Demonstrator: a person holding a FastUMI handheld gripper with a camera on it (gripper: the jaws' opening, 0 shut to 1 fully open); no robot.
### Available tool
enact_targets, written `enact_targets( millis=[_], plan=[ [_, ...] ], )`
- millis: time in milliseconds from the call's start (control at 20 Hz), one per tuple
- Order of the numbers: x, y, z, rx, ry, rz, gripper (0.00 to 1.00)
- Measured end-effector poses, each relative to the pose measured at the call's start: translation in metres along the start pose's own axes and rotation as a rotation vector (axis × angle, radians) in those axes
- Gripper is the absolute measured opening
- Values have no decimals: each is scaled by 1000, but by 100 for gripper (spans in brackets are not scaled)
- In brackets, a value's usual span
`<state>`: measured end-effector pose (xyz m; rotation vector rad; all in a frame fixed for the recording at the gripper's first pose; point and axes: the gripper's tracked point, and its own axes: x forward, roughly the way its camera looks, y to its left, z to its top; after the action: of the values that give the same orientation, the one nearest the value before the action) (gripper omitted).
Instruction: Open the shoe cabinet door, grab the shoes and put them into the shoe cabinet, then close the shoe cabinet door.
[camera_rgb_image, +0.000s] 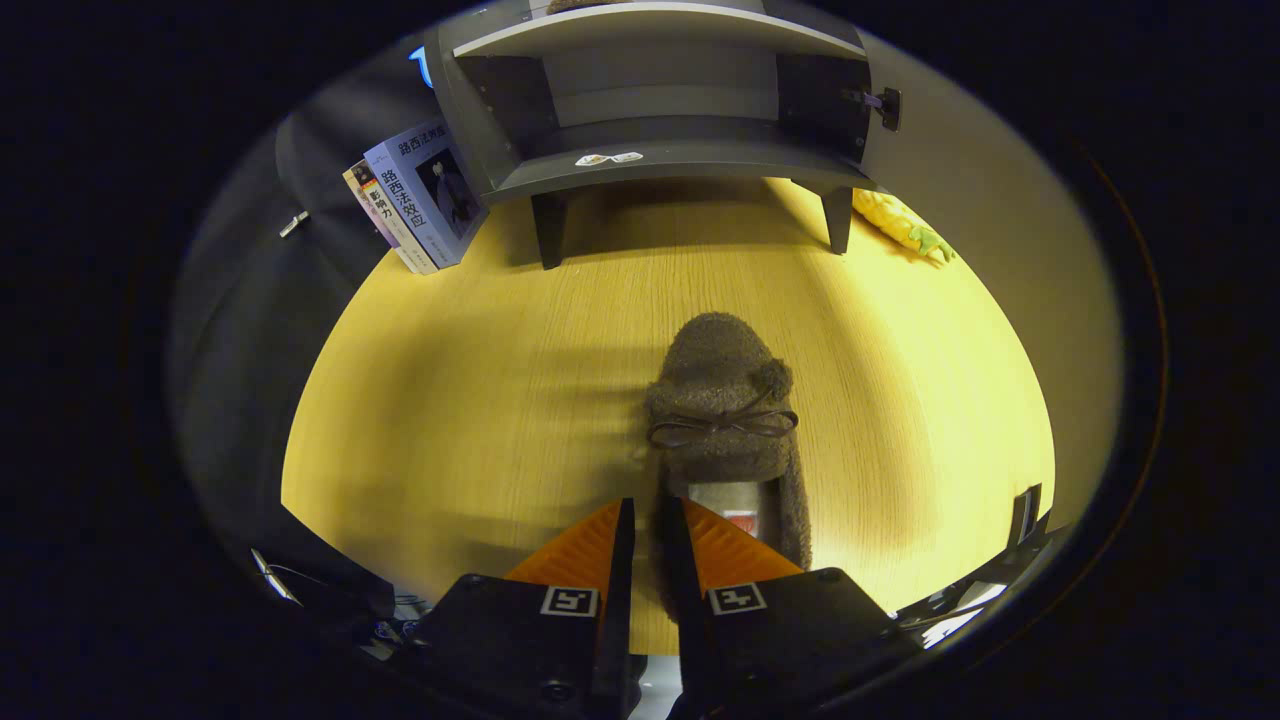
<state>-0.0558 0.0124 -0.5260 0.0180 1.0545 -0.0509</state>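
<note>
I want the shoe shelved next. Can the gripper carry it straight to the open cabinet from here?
Probably yes. The gripper looks shut on the slipper edge, the cabinet stands open beyond it, and the tabletop between is bare; the books lean off to one side.

A fuzzy brown slipper (722, 400) with a thin bow across its upper lies on the wooden tabletop, toe toward the shoe cabinet (660, 110), its heel-side wall caught between the gripper (650, 520) fingers, which are nearly closed on it. The dark grey cabinet stands beyond on short legs, door open, lower shelf bare apart from a small sticker.
</note>
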Motion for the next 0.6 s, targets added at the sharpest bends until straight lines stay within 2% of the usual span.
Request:
enact_targets(
  millis=[250,600],
  plan=[
    [25,-1,-4,-7,27,8,26],
    [48,-4,18,-26,-20,-3,26]
  ],
)
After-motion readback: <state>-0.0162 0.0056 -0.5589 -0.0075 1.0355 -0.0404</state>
